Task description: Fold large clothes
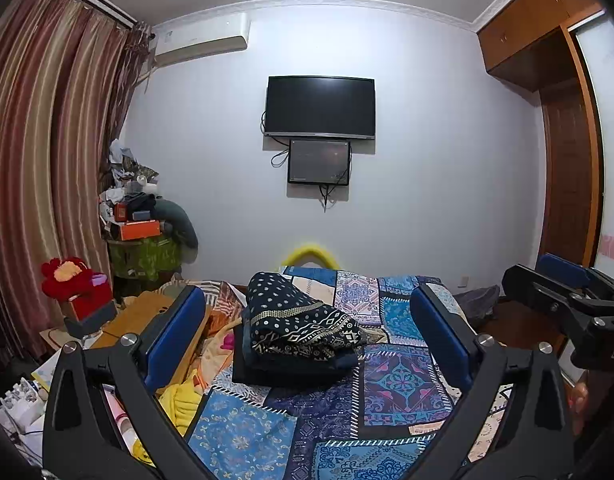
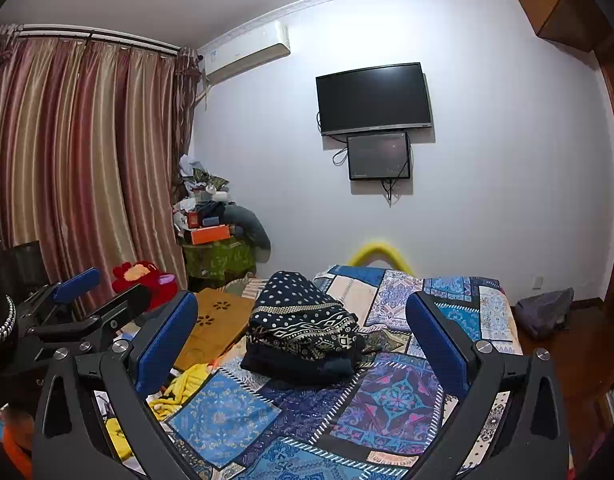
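A dark navy patterned garment, dotted on top with geometric bands, lies loosely bunched on a flat stack of dark folded clothes. The stack rests on a blue patchwork bedspread. My left gripper is open, its blue pads wide apart and held back from the pile with nothing between them. My right gripper is open too, likewise short of the pile and holding nothing. The right gripper shows at the right edge of the left wrist view; the left gripper shows at the left of the right wrist view.
A wooden board and yellow cloth lie at the bed's left side. A red plush toy and a cluttered green stand sit by the striped curtains. A TV hangs on the far wall. A grey bag lies on the floor to the right.
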The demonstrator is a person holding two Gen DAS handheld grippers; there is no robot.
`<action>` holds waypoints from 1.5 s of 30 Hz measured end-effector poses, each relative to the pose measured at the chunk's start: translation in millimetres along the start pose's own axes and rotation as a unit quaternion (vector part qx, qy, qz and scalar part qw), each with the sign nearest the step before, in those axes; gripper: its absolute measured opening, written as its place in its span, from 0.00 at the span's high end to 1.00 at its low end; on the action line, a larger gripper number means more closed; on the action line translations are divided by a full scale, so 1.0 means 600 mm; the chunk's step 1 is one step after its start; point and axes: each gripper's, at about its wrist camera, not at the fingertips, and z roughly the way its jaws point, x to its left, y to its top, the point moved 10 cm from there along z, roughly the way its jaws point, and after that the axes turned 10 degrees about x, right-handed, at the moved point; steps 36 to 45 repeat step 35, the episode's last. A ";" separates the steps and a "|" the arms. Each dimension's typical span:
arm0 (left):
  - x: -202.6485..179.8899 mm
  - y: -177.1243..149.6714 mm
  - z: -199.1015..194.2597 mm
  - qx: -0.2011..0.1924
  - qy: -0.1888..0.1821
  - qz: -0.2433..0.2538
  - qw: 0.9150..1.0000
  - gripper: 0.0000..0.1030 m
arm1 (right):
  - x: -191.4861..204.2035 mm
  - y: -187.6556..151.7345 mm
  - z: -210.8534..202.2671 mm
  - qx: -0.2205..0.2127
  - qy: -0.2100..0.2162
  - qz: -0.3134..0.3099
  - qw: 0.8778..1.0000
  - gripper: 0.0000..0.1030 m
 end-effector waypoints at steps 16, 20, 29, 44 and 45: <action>0.002 0.002 -0.001 0.002 -0.011 -0.005 1.000 0.00 | 0.000 -0.001 0.000 -0.001 0.000 -0.002 1.000 0.00; 0.001 0.000 -0.001 0.002 -0.010 -0.006 1.000 0.00 | 0.000 -0.001 0.000 -0.001 -0.001 -0.003 1.000 0.00; -0.007 -0.006 0.000 0.007 -0.012 -0.002 1.000 0.00 | 0.000 -0.001 0.001 0.000 0.000 -0.003 1.000 0.00; -0.009 -0.009 0.002 0.010 -0.010 0.001 1.000 0.00 | 0.000 -0.002 0.001 0.001 0.001 -0.003 1.000 0.00; -0.009 -0.009 0.002 0.010 -0.010 0.001 1.000 0.00 | 0.000 -0.002 0.001 0.001 0.001 -0.003 1.000 0.00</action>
